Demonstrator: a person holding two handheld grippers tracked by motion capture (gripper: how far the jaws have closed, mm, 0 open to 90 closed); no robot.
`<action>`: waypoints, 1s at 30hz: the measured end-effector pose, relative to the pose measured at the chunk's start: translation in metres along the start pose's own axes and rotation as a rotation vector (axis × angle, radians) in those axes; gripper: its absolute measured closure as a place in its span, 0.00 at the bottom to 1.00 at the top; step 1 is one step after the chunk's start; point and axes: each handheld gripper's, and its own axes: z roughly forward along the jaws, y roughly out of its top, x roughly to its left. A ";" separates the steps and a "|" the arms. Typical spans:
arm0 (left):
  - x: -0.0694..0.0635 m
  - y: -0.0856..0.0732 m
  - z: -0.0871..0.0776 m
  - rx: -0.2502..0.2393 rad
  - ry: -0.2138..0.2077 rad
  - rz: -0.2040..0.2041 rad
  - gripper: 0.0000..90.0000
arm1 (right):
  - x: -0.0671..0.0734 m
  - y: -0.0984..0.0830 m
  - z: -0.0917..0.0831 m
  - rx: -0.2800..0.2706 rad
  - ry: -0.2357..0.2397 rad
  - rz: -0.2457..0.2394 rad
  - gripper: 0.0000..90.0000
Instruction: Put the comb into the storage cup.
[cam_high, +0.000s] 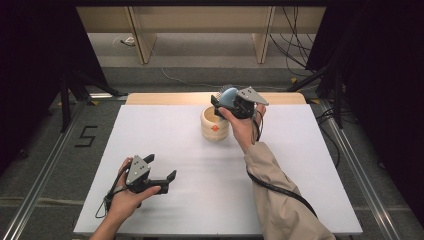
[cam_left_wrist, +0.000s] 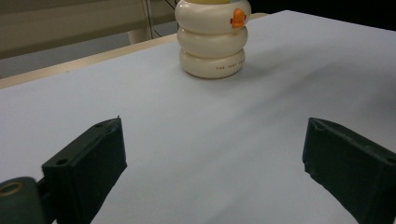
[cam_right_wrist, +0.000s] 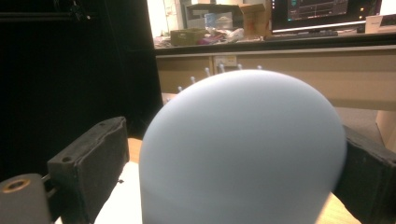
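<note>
A cream ribbed cup (cam_high: 215, 126) with a small orange beak on its side stands at the middle far part of the white table (cam_high: 190, 160). Just above its rim is a pale blue brush (cam_high: 229, 94) with white-tipped bristles, between the jaws of my right gripper (cam_high: 220, 105). In the right gripper view the brush's smooth rounded back (cam_right_wrist: 243, 154) fills the space between the jaws; a thin gap shows at the left pad, and the right pad sits behind its edge. My left gripper (cam_high: 162, 166) rests low near the front left, open and empty (cam_left_wrist: 212, 154), facing the cup (cam_left_wrist: 212, 46).
The table's wooden far edge (cam_high: 165, 98) lies just behind the cup. A black cable (cam_high: 280, 187) trails along the person's right sleeve. Metal rails and dark stands flank the table on both sides.
</note>
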 end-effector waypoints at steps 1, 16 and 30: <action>0.000 0.000 0.000 0.000 0.000 0.000 0.06 | -0.001 0.000 0.000 0.001 -0.001 0.000 0.08; 0.000 0.000 0.000 0.001 0.000 0.001 0.06 | -0.004 0.002 -0.006 0.007 0.003 0.004 0.02; 0.000 0.000 0.000 0.002 0.000 0.001 0.06 | -0.011 -0.001 -0.010 0.031 -0.039 0.002 0.00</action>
